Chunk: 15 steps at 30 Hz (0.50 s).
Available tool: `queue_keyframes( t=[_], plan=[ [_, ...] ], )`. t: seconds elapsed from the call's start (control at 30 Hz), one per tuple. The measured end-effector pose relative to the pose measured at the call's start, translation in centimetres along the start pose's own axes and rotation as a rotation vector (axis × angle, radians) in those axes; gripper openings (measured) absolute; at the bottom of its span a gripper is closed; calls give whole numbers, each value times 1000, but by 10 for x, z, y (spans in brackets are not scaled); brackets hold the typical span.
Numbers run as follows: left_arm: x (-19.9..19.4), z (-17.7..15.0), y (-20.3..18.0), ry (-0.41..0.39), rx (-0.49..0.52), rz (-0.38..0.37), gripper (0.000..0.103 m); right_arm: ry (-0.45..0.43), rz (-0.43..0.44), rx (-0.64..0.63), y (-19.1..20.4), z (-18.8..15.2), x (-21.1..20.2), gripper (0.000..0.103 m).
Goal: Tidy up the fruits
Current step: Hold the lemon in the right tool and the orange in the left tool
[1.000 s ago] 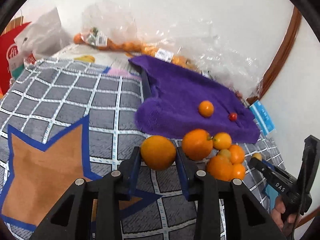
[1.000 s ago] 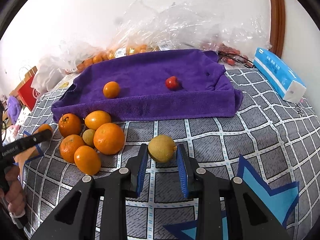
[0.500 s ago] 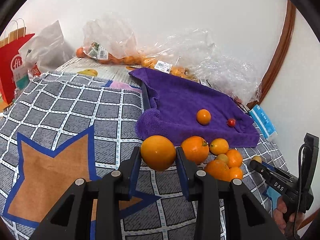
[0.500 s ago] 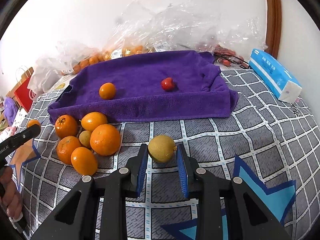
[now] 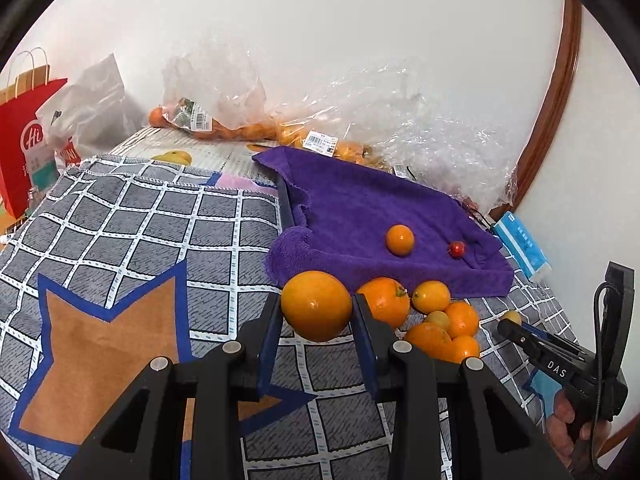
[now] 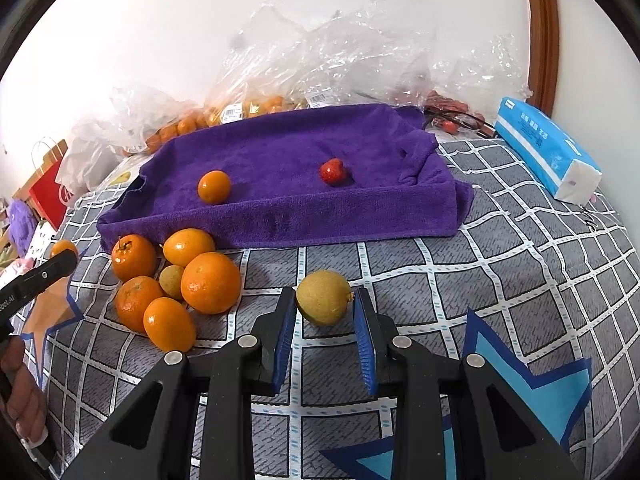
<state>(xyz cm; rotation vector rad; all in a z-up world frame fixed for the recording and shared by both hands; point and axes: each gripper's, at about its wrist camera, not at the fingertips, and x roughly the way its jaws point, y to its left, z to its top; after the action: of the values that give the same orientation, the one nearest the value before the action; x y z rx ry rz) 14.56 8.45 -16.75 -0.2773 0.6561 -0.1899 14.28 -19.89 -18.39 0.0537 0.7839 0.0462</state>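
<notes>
Left claw (image 5: 316,316) clamped on a large orange (image 5: 316,306), blue pads pressed to both flanks, fruit lifted clear of the checked blanket (image 5: 160,232) and hanging just short of the near edge of the purple towel (image 5: 368,208); right claw (image 6: 324,312) likewise clamped, on a dull yellow-green fruit (image 6: 323,298) about lemon-sized, held over the blanket a little way in front of the towel. Mid-carry by the look of it, both pieces picked and neither set down. Next, probably: forward and up over the towel's raised, folded front lip, then a gentle lowering and release onto the plush pile, well apart from the small orange (image 6: 214,187) and the small red fruit (image 6: 333,171) already lying there. Round and smooth-skinned, both held fruits likely to roll once freed, so best let go low, in the towel's sag. Glossy, faintly dimpled peel on the orange; matter, duller skin on the yellow-green one. Beside the towel's left front corner, a loose heap of oranges (image 6: 176,284) touching one another, mixed sizes, apparently awaiting their turn. Farther back against the wall, crinkled clear plastic bags (image 6: 320,52) with more oranges inside, and off to the right a soft blue tissue pack (image 6: 548,152)
</notes>
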Motion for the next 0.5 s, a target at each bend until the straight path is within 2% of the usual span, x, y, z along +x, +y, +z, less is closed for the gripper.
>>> queue_keyframes(
  t=[0.5],
  plan=[
    [0,1,2,9,-13,9,33,-12,9,25,-2,1,-3,29]
  ],
)
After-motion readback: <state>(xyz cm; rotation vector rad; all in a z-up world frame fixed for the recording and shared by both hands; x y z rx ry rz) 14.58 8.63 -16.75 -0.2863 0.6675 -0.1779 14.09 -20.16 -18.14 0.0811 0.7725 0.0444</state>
